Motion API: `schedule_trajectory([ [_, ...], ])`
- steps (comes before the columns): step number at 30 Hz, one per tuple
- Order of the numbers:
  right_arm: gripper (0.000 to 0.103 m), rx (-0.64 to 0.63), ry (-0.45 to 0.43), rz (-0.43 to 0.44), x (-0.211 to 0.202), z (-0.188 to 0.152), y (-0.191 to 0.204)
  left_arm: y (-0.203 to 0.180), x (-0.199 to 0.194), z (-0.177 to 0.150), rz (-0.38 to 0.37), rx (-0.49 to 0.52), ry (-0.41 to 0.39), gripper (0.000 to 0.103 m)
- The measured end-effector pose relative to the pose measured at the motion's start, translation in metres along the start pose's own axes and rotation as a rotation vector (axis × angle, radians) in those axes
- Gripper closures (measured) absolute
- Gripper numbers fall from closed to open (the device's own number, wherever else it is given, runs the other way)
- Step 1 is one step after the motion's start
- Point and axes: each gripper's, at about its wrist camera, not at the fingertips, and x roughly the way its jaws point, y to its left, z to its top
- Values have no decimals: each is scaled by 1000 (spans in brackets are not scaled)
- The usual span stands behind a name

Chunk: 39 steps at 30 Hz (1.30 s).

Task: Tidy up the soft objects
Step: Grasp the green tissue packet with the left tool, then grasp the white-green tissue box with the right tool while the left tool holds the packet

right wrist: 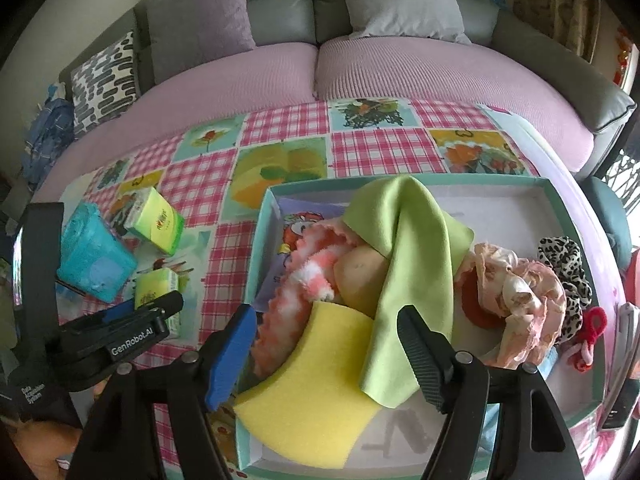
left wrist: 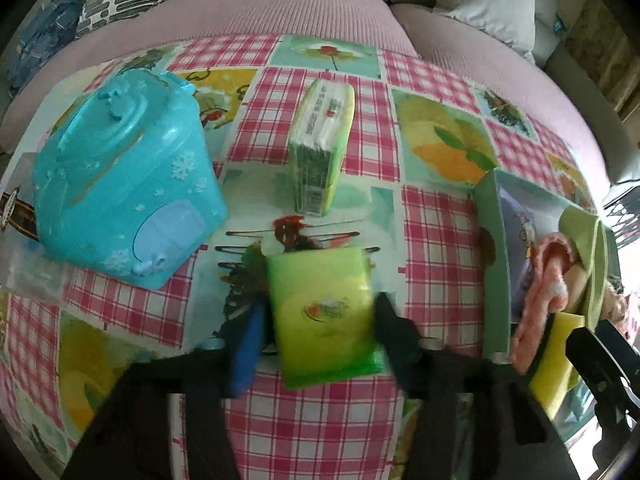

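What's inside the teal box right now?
In the teal box: green cloth draped over a tan round item, pink-white fuzzy piece, yellow sponge, peach scrunchie, leopard scrunchie. Whatever lies under the cloth is hidden.

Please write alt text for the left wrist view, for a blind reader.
The left gripper straddles a green tissue pack on a checked tablecloth. A second pack stands behind, a blue plastic case left, a tray right.

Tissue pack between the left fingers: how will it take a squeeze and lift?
The tissue pack probably gives rather than resists: soft plastic wrap, slightly bulged. The glossy film may slip on the fingers. Likely light for its size. The left gripper straddles it.
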Motion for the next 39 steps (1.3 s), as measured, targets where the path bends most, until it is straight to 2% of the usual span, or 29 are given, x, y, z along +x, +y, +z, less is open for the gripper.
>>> schedule_trajectory([
  [7,27,-26,-29,38,-1,6,17,21,-12,-8,-43,-43,-20,53],
  [11,27,-64,-41,103,3,12,39,40,-23,-14,-45,-92,-42,53],
  [16,27,-117,-40,148,12,17,72,61,-33,-22,-23,-125,-62,52],
  [25,27,-159,-29,222,35,32,119,94,-31,-25,40,-137,-39,52],
  [30,28,-210,-29,201,47,46,144,103,-30,-24,20,-139,-35,52],
  [38,42,-237,-10,174,65,54,160,112,-28,-22,-13,-140,-32,52],
  [39,48,-241,-7,174,67,55,162,114,-28,-21,-15,-142,-32,52],
])
